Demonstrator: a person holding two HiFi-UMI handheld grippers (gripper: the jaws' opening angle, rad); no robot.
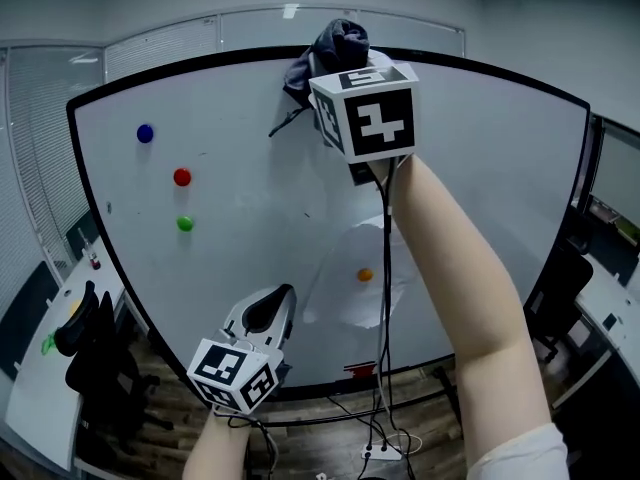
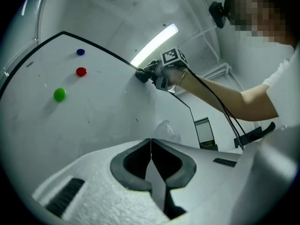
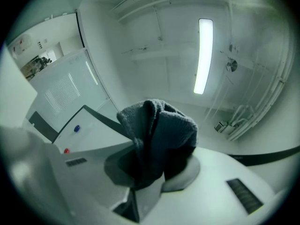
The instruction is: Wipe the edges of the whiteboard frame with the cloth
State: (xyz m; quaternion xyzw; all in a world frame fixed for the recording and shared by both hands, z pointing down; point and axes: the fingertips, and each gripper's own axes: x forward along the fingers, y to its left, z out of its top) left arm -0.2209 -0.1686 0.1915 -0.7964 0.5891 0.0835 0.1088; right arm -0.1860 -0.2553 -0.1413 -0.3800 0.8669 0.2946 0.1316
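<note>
Right gripper (image 3: 154, 165): jaws clamped on one dark grey cloth (image 1: 335, 43), held at top edge of black whiteboard frame (image 1: 200, 64). Left gripper (image 2: 151, 156): low near bottom edge, jaws closed on nothing. Four magnets on board: blue (image 1: 145, 133), red (image 1: 182, 177), green (image 1: 185, 224), orange (image 1: 365, 275).

We see a blue magnet (image 1: 145, 133) at far left, a red magnet (image 1: 182, 177) below it, a green magnet (image 1: 185, 224) lower still, an orange magnet (image 1: 365, 275) mid-scene, a black chair (image 1: 95, 368) near left beside a white desk (image 1: 35, 393), a power strip (image 1: 380, 452) on the wood floor (image 1: 310, 448), a strip light (image 3: 202, 55) overhead
</note>
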